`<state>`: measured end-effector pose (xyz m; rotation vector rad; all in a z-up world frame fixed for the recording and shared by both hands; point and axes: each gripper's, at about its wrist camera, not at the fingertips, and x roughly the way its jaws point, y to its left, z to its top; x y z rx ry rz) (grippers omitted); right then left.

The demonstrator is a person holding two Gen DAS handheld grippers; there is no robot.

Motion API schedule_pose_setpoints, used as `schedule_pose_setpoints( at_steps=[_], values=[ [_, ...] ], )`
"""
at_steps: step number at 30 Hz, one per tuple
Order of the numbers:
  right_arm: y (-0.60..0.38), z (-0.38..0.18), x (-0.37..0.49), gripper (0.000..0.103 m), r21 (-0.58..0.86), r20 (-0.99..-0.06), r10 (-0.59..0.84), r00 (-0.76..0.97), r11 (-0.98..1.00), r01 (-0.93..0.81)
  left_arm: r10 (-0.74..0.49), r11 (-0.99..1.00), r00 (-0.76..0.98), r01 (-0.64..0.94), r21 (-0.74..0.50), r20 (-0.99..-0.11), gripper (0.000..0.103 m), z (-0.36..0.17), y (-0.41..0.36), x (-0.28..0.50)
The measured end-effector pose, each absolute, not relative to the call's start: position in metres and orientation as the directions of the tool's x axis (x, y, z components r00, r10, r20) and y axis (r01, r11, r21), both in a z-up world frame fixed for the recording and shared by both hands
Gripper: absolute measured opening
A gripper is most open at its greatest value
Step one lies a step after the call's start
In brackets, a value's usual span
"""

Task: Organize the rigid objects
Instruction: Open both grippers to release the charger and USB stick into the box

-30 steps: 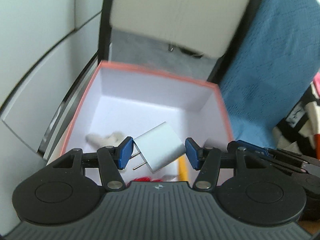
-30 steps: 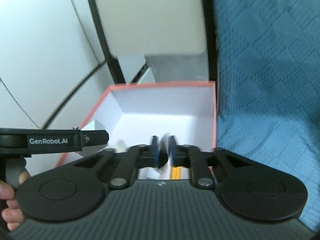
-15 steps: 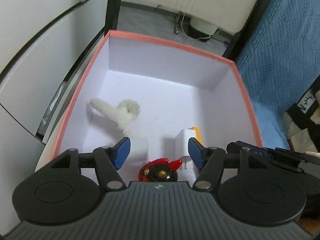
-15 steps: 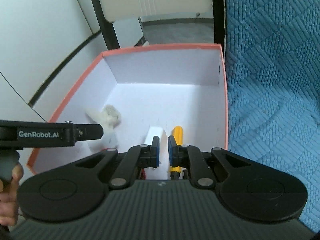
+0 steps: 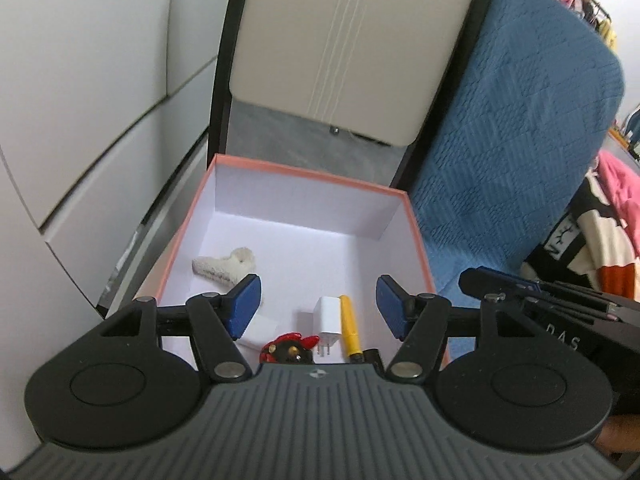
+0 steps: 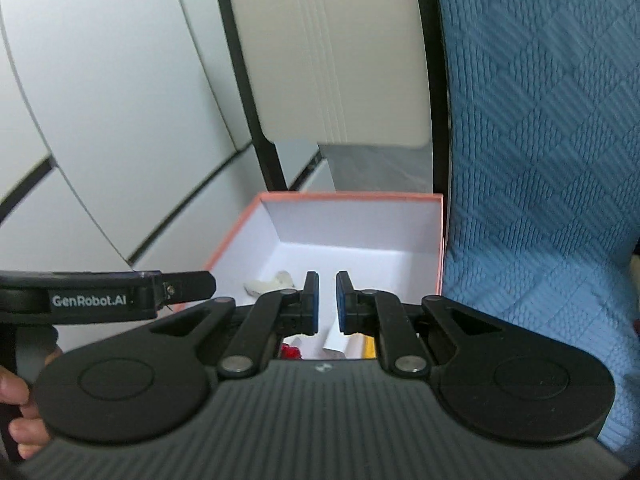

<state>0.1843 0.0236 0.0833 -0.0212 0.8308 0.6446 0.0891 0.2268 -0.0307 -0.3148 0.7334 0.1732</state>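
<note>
A white-lined box with an orange rim (image 5: 304,170) holds a white charger (image 5: 328,316), a yellow pen (image 5: 350,328), a red toy (image 5: 288,350), a small white block (image 5: 260,328) and a fuzzy white piece (image 5: 224,270). Above the box's near side my left gripper (image 5: 319,306) stands open, with nothing between its blue pads. My right gripper (image 6: 328,302) is shut and empty, also above the box (image 6: 348,197). The right wrist view shows the left gripper (image 6: 120,300) at the left edge. The right gripper (image 5: 540,300) appears at the right of the left wrist view.
A blue quilted cover (image 5: 520,160) rises right of the box. A beige panel in a black frame (image 5: 340,52) stands behind it, with white cabinet fronts (image 5: 80,120) to the left. Striped and pink clothes (image 5: 600,220) lie far right. A hand (image 6: 20,400) grips the left handle.
The left gripper let go of the white charger, which now lies in the box beside the yellow pen. Both grippers have pulled up and back from the box.
</note>
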Motion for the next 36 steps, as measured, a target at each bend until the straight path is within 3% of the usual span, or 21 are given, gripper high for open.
schedule_pose_setpoints(
  at_steps=[10,32,35,36],
  values=[
    [-0.012,0.111,0.142,0.012,0.236,-0.648,0.562,0.513,0.790,-0.566,0.090,0.933,0.777,-0.285,-0.220,-0.623,0.069,-0.006,0.193,0.024],
    [-0.073,0.076,0.082,0.013,0.222,-0.664,0.548,0.509,0.795,-0.565,0.114,0.928,0.746,-0.316,-0.198,-0.655,0.069,-0.044,0.140,-0.037],
    [-0.078,0.078,0.082,0.018,0.224,-0.665,0.543,0.513,0.800,-0.557,0.115,0.922,0.748,-0.325,-0.210,-0.654,0.084,-0.042,0.141,-0.041],
    [-0.079,0.079,0.082,0.028,0.219,-0.667,0.536,0.518,0.805,-0.551,0.115,0.919,0.751,-0.329,-0.218,-0.651,0.091,-0.040,0.141,-0.043]
  ],
)
